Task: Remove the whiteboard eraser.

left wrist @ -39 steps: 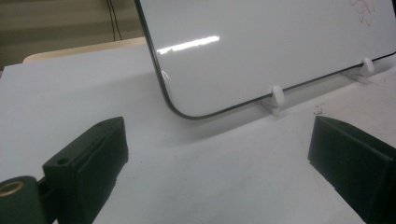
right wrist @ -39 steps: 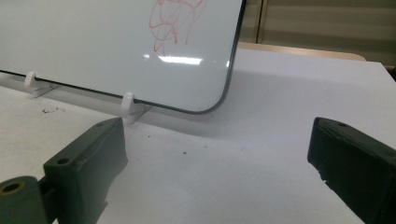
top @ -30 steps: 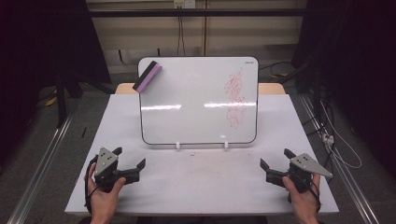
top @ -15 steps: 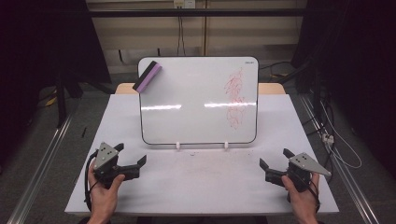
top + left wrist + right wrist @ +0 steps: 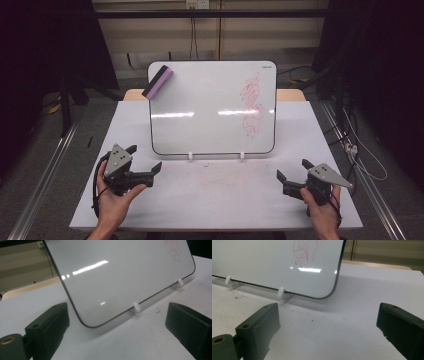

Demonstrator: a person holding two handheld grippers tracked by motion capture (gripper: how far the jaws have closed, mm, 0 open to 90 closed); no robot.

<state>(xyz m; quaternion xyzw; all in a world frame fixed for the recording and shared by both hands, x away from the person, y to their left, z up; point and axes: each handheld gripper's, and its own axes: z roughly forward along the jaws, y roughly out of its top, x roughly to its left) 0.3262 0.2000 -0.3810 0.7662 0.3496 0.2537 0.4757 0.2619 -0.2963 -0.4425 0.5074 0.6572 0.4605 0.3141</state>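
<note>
A whiteboard point(image 5: 210, 110) stands tilted back on two white clips point(image 5: 191, 156) at the middle of the white table point(image 5: 220, 200). Red scribble point(image 5: 251, 105) covers its right side. A purple and black eraser point(image 5: 158, 82) sticks to its top left corner. My left gripper point(image 5: 146, 157) is open near the board's lower left corner, held just above the table, with nothing between its jaws. My right gripper point(image 5: 292, 168) is open in front of the board's lower right corner, also holding nothing. The left gripper view shows the board point(image 5: 120, 277) close ahead. In the right gripper view the scribble point(image 5: 305, 251) is up ahead.
Dark specks of marker dust point(image 5: 215, 172) lie on the table in front of the board. Metal rails point(image 5: 45, 170) run along both sides of the table. Cables point(image 5: 360, 150) lie on the floor at the right. A tan surface point(image 5: 290, 95) sits behind the board.
My left gripper has lifted and moved a little forward and right, toward the board's lower left corner. The right gripper has stayed nearly where it was.
</note>
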